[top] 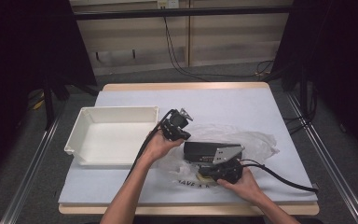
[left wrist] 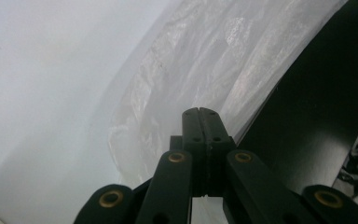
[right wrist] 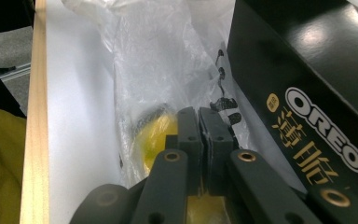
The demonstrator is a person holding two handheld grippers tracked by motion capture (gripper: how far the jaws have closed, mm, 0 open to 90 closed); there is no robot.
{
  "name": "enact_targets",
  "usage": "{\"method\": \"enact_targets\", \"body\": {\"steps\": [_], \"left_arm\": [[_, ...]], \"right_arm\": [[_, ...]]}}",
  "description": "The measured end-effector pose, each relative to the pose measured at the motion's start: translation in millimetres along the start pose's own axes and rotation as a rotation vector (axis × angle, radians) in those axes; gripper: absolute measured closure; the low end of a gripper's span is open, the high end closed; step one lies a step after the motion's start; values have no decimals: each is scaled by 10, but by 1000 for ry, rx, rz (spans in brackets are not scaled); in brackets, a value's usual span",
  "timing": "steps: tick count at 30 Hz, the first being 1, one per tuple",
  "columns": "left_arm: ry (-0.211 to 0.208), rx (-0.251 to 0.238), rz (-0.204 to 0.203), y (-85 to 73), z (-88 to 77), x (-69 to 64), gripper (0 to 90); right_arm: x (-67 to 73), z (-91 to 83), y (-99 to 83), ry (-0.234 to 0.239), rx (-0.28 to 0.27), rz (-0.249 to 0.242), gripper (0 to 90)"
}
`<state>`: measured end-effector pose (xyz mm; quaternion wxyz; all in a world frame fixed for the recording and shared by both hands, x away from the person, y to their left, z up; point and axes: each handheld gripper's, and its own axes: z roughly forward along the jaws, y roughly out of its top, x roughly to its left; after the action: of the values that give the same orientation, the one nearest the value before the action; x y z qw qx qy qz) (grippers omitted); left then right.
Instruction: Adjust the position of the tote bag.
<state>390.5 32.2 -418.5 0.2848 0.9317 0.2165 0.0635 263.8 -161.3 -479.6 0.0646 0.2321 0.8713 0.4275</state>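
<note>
Desk (top: 121, 95) seen from above, covered by a pale mat with a wooden border showing at its near and far edges. A person's forearms come in from the near edge, each hand holding a black two-jaw gripper.

Near the middle of the desk, toward the near edge, lies a crumpled clear plastic bag (top: 256, 140) with black lettering on it. A black Oreo box (top: 200, 150) lies at the bag; whether inside it or on top of it cannot be told. In the right gripper view a yellow item (right wrist: 156, 135) shows through the film, just beside the box.

The left gripper (top: 182, 135) sits at the far left side of the bag. In its own view the jaws are pressed fully together, with the bag's film rising right around their tips; whether film is pinched between them cannot be told.

The right gripper (top: 204, 177) sits at the near side of the bag, close to the near edge of the desk, a grey three-cornered plate on top of it. Its jaws are closed together too, with the printed film right at their tips and the yellow item behind them.

A white plastic tray (top: 81, 122) stands at the left side of the desk, well apart from the bag.
</note>
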Motion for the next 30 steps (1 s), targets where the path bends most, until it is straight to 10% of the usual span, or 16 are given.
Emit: {"method": "enact_targets", "body": {"steps": [9,18,30], "left_arm": [[-4,11,1,65,31,50,900],[-23,-86,12,-24,-166,4,849],[-52,-184,123,-110,-422,-166,797]], "right_arm": [[66,-83,-1,-6,-26,-19,864],[34,-502,-53,-71,-186,11,701],[169,-991,-384,-136,-302,68,512]]}}
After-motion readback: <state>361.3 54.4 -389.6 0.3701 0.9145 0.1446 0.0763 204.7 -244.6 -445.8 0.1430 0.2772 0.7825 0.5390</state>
